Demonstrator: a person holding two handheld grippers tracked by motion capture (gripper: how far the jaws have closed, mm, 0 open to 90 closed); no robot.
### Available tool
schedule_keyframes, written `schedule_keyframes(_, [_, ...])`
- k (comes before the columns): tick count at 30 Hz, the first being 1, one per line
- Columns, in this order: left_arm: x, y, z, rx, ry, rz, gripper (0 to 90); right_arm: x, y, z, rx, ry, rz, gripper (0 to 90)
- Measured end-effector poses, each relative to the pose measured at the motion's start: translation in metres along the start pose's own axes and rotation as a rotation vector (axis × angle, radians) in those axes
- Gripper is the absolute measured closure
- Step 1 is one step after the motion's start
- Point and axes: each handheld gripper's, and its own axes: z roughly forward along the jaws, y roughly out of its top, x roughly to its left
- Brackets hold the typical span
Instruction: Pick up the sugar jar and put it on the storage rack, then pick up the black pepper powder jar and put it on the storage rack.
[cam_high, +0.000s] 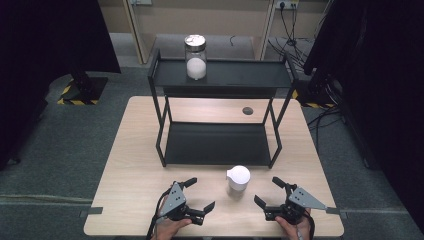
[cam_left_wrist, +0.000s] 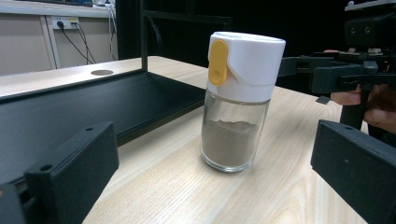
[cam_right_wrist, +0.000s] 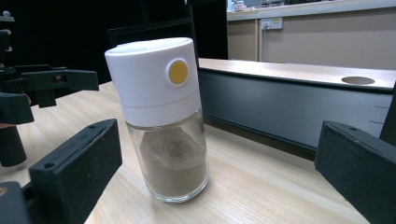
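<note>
shaker (cam_high: 238, 182) stands upright on the worktop (cam_high: 130, 165), long axis vertical, white cap up, between left claw (cam_high: 199, 195) and right claw (cam_high: 268, 191), both spread apart.

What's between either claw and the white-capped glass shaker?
Nothing visible. The glass shaker with white cap and brownish powder stands upright on bare wooden table, between the open left claw and open right claw. The black metal shelf rack sits behind it, clear of both approaches.

Shaker (cam_high: 238, 180) before rack (cam_high: 218, 145), between claws
</note>
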Motion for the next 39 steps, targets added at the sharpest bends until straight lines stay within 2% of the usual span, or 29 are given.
schedule_keyframes(24, [0.0012,-0.0017,-0.0012,-0.003,0.011,-0.003,0.2,0.0002,0.0001,0.0006,-0.001,0.001,0.002,1.0])
schedule_keyframes(39, [0.0013,-0.0018,-0.0007,0.0,0.002,-0.008,0.2,0.0033,0.0019,0.0036,0.0,0.018,-0.017,0.9])
